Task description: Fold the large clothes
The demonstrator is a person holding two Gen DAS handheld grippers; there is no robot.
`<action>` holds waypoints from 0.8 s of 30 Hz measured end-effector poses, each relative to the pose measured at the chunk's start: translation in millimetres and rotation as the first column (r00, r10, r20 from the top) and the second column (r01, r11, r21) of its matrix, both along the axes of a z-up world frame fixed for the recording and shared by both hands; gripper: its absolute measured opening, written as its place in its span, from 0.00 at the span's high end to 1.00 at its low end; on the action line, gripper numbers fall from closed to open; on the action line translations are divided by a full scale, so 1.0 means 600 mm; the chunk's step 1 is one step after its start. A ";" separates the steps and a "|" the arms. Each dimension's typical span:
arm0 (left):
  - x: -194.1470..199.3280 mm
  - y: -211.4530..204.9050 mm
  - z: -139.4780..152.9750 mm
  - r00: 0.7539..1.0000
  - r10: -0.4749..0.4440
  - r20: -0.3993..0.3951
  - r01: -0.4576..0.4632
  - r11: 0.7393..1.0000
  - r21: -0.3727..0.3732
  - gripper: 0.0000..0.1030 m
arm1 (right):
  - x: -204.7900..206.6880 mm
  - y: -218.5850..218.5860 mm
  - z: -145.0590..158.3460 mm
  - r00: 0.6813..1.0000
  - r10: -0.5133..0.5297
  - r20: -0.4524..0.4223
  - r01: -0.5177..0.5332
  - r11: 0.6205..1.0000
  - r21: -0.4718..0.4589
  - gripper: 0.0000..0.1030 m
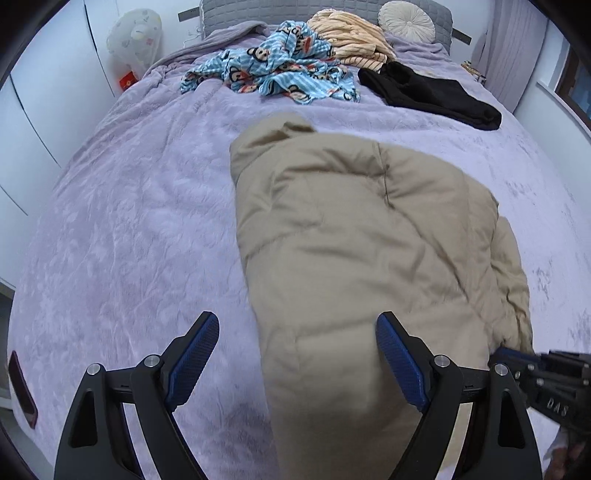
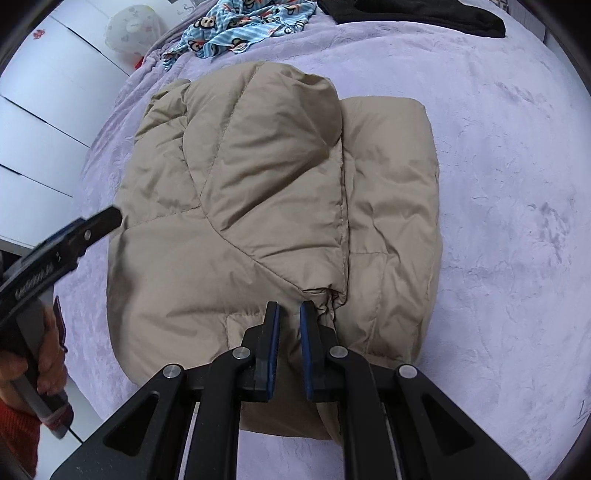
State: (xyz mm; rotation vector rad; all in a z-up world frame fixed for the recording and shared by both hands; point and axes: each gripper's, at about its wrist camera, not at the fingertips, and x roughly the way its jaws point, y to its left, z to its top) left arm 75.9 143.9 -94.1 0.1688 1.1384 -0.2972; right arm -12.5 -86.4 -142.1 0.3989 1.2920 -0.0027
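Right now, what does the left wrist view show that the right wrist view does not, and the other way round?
Only the left wrist view: the round pillow, the striped cloth and the open left claw. Only the right wrist view: the right claw shut on the jacket's near edge, and a hand on the left claw's grip. Both: the beige jacket, monkey-print cloth and black garment.

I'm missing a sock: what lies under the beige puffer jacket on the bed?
Only the lilac bedspread shows around the beige puffer jacket. The jacket is folded on itself, so whatever lies beneath or between its layers is covered and cannot be seen.
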 end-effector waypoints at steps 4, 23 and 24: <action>-0.024 0.013 -0.021 0.998 0.024 -0.052 -0.025 1.000 -0.010 0.15 | -0.002 0.004 -0.016 1.000 -0.004 -0.027 0.004 1.000 -0.002 0.90; -0.079 0.032 0.077 0.997 0.011 -0.070 -0.012 1.000 -0.010 0.15 | -0.073 -0.003 0.085 0.996 -0.069 -0.049 0.070 0.997 0.015 0.86; -0.084 0.034 0.084 0.998 0.019 -0.064 -0.020 1.000 -0.016 0.13 | -0.077 -0.002 0.089 0.996 -0.071 -0.046 0.072 0.997 0.017 0.86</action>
